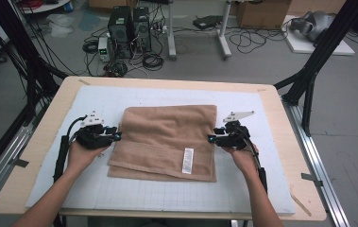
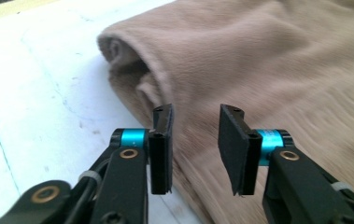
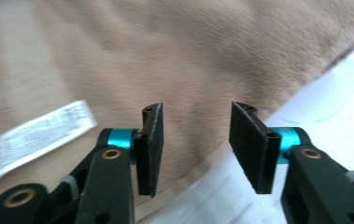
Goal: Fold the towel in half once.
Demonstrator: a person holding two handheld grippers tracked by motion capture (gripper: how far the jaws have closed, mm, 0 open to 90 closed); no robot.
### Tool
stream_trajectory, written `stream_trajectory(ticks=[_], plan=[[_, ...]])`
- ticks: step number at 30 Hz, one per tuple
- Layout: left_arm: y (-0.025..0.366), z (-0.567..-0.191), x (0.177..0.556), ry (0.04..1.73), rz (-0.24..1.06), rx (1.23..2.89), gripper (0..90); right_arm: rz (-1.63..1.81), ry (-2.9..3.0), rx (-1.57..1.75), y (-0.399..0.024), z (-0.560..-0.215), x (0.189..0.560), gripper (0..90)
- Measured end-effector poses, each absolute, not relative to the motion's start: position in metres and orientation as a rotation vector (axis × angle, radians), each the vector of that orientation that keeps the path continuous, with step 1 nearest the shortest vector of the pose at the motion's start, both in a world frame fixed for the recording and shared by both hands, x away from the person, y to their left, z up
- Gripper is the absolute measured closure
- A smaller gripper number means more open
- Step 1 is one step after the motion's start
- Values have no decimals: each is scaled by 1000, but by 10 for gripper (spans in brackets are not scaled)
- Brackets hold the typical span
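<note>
Both grippers — left gripper (image 1: 116,136), right gripper (image 1: 210,139) — have their jaws spread, gripping nothing; lift clear without snagging the folded towel (image 1: 167,139).

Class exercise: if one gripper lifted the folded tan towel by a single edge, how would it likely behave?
The towel would probably sag and unfold, since its layers lie loose and soft. Its fuzzy pile likely grips the pads rather than slipping. It looks light and won't roll.
</note>
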State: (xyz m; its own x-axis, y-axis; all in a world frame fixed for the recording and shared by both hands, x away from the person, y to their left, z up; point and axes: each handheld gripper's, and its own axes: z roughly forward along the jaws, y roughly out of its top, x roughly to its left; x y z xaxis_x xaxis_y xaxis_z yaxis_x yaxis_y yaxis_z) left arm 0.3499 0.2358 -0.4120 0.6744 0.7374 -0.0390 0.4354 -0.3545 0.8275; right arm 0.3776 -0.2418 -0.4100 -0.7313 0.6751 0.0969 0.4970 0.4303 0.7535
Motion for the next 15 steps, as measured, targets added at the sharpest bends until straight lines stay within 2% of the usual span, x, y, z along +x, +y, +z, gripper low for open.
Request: stream_trajectory(ticks=[6, 8, 13, 15], plan=[[233, -426, 321, 829, 393, 2064, 641, 1225, 2545, 888, -234, -406, 347, 532], [232, -435, 320, 837, 349, 2096, 650, 1203, 2609, 836, -227, -414, 338, 553], [233, -447, 319, 850, 343, 2083, 671, 1130, 2719, 782, -213, -435, 329, 626], [232, -447, 318, 838, 351, 2087, 736, 1130, 2706, 771, -212, -438, 329, 685]])
